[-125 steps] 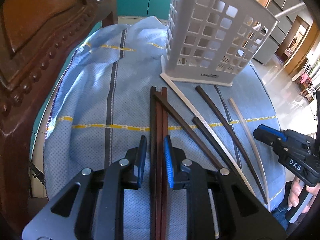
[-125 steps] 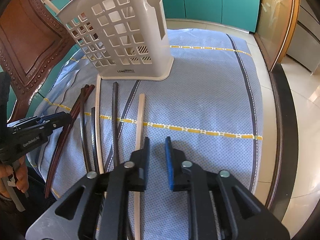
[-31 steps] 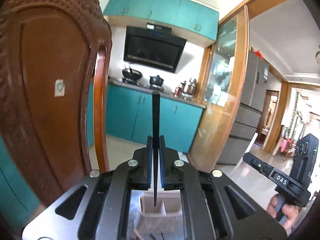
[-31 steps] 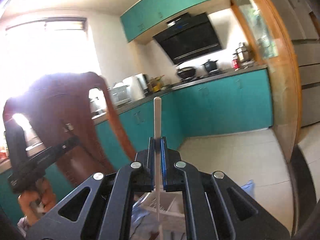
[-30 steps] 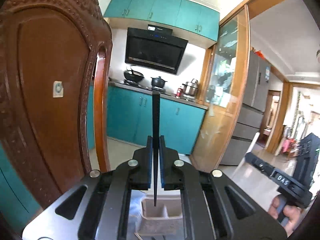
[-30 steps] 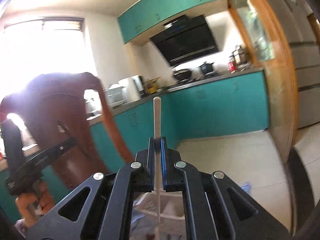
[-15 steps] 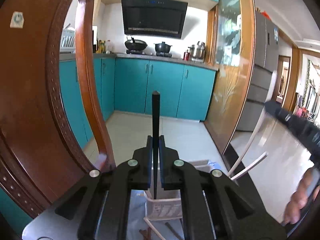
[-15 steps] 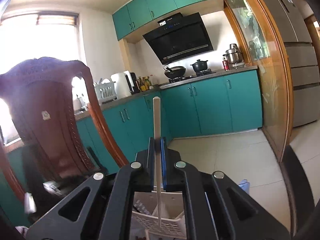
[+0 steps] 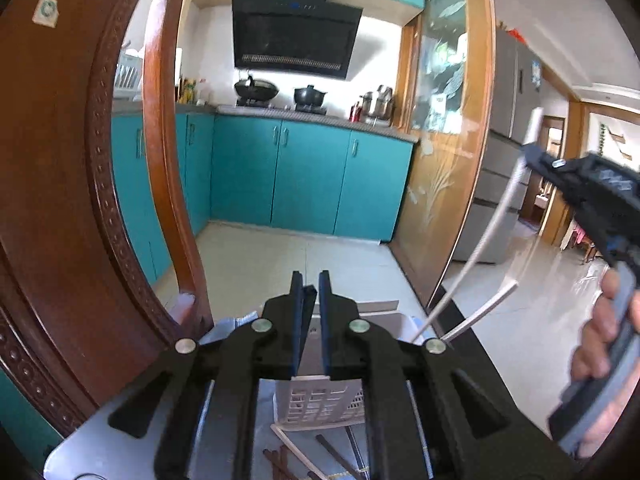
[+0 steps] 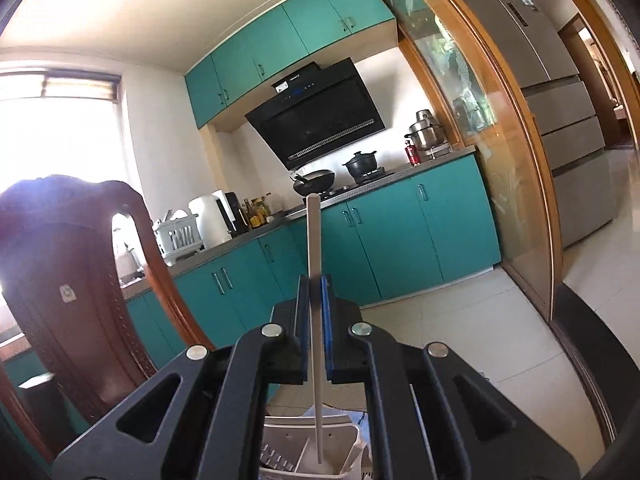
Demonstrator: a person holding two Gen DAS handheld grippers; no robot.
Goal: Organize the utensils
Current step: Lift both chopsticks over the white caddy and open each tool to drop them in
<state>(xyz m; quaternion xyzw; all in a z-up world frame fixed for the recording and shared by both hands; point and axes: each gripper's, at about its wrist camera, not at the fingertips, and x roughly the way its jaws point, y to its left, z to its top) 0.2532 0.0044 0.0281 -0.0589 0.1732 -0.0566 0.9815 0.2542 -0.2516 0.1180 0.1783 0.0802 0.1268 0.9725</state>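
My left gripper [image 9: 310, 284] stands open above the white slotted utensil basket [image 9: 320, 398]. The dark chopstick [image 9: 308, 300] has slid down between its jaws and only its top end shows. My right gripper [image 10: 315, 280] is shut on a white chopstick [image 10: 314, 280], held upright with its lower end over the basket [image 10: 308, 450]. In the left wrist view the right gripper [image 9: 532, 156] holds that white chopstick [image 9: 492, 232] slanting down toward the basket. Another white chopstick [image 9: 480, 312] leans out of the basket.
A carved wooden chair back [image 9: 60, 200] rises at the left. Several dark and white chopsticks [image 9: 296, 456] lie on the blue cloth in front of the basket. Teal kitchen cabinets [image 9: 308, 176] and a tiled floor lie beyond.
My left gripper has opened and the dark chopstick has dropped down into the basket. The right gripper still holds the white chopstick over the basket.
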